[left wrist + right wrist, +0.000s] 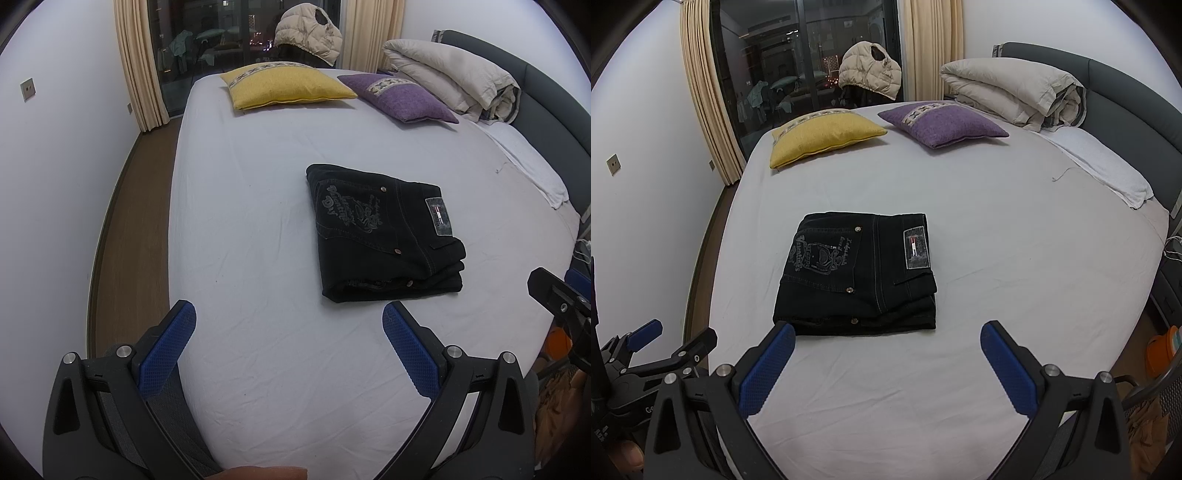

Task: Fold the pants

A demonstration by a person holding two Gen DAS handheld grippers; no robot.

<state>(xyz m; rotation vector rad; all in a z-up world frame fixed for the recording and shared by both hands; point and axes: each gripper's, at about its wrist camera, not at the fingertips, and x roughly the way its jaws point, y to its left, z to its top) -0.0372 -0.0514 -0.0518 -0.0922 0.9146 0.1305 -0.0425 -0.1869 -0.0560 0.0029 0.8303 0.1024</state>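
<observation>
— Left wrist view first: what is the room like?

— A bedroom. A wide bed (258, 221) with a pale, lightly creased sheet fills most of it. White walls, a strip of wooden floor (136, 221) along the bed's left side, and a dark window (221, 37) at the far end, framed by cream curtains (140, 66).

— What lies on the bed?

— The pants (384, 229), black, folded into a compact block with the back pocket and its embroidered lettering facing up, plus a grey label patch at the waistband. They lie around the middle of the bed, apart from everything else. At the far edge are a yellow cushion (284, 86) and a purple cushion (399, 96), side by side. A rolled beige duvet (450, 77) sits to the right against the dark grey headboard (546, 88), with a white towel (528, 166) spread in front of it.

— Anything beyond the bed?

— A puffy beige jacket (310, 33) hangs before the window.

— And the hand-held grippers?

— The left hand-held gripper (288, 317) hovers over the near edge of the bed, blue pads spread wide, holding nothing. The right hand-held gripper (886, 336) is likewise spread and empty, just short of the pants' near edge; its left pad (768, 365) is near the pants' corner, though I cannot tell whether they touch.
</observation>
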